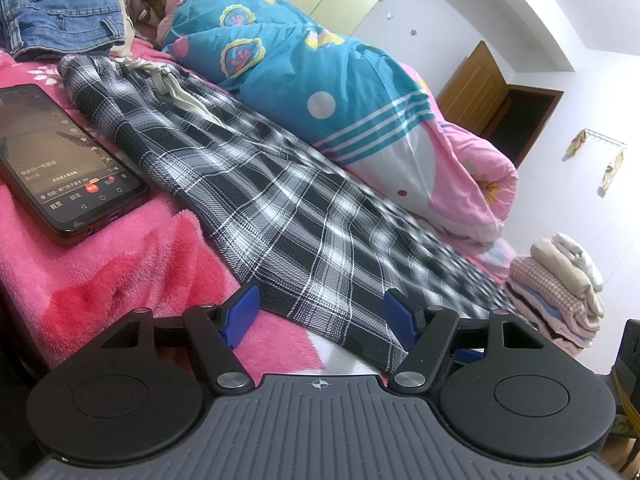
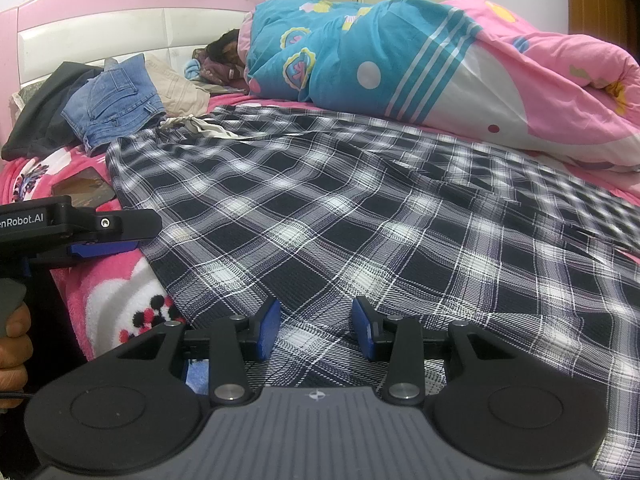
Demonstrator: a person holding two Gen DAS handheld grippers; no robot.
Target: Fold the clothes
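On the bed, largest first: the pink fleece blanket [image 1: 132, 264] covers the mattress, w/ a blue-and-pink quilt [image 2: 400, 64] bunched along the far side over a person lying there. Your task item, the plaid trousers [image 2: 360, 216], lies spread flat across the blanket btwn you and the quilt, waistband and pale drawstring [image 1: 176, 84] toward the headboard, hem end nearest you.

Handling, as a guess: thin woven cloth, light, limp, no stiffness. It'll drape and sag when lifted and prob slide a bit on the fleece. Not fragile. Pinch a doubled edge, i.e. hem corners or the waistband, not the flat middle, where the pads would only bunch a single layer.

Left gripper [image 1: 320, 316]: jaws wide apart, straddling the near hem corner, pads not pressing anything. Right gripper [image 2: 316, 328]: jaws about half apart over the plaid near its edge, cloth under and btwn them but not pinched. Both empty.

Smaller stuff: folded jeans [image 1: 60, 4] and other loose clothes sit at the head end, beyond the waistband. A stack of folded clothes [image 1: 560, 284] sits off toward the foot end. A phone [image 1: 60, 160], screen lit, lies on the blanket just beside the trousers' left edge; mind it when you swing a leg over.

Containers: none in view, so nothing's held in any basket or bin.
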